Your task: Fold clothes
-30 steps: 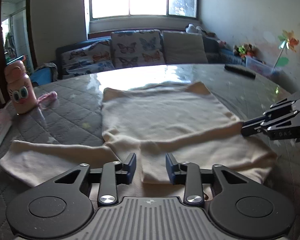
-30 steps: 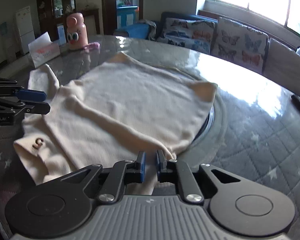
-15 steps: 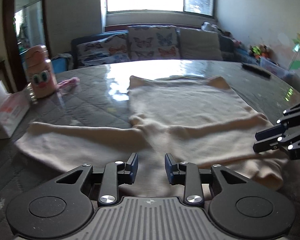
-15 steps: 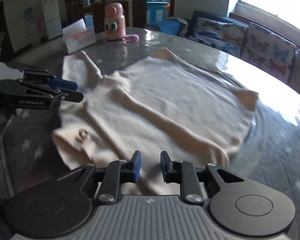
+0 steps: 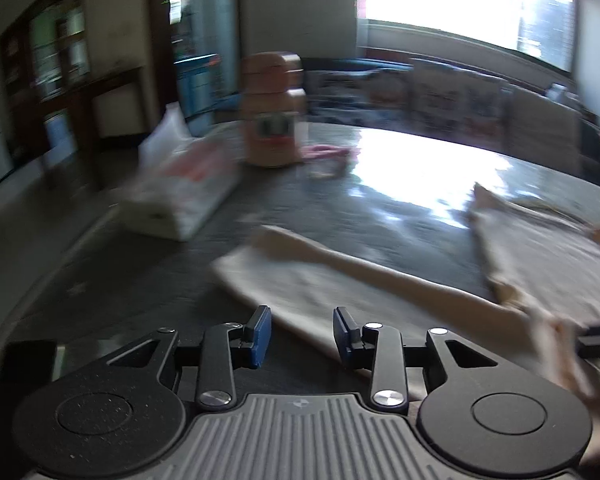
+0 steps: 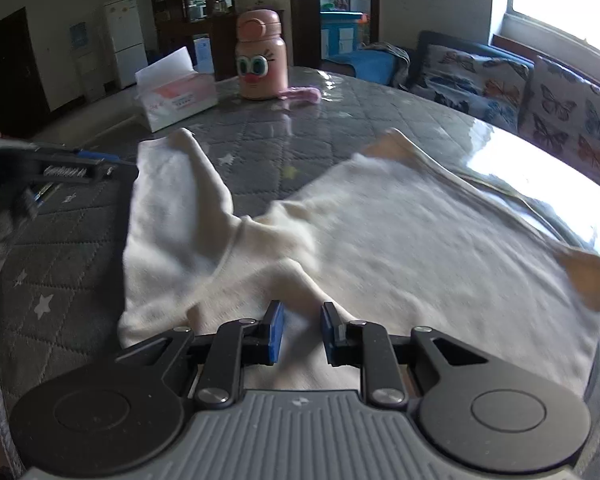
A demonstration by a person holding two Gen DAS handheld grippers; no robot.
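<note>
cream garment (image 6: 400, 248) spread flat on grey quilted counter (image 6: 284, 144), one sleeve (image 6: 180, 200) stretched out leftward. left hand-held gripper (image 5: 302, 334) jaws apart, empty, hovering at sleeve's near edge. right hand-held gripper (image 6: 302, 336) jaws apart, empty, over garment's near hem. pink bottle (image 6: 260, 56), tissue box (image 6: 176, 96) beyond.

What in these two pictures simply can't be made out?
- Left wrist view: motion blur smears the pink bottle and tissue box; its print is unreadable.
- Same view: the right gripper is cut off by the edge.
- Right wrist view: the cream garment runs under the gripper body, so its near hem is hidden.
</note>
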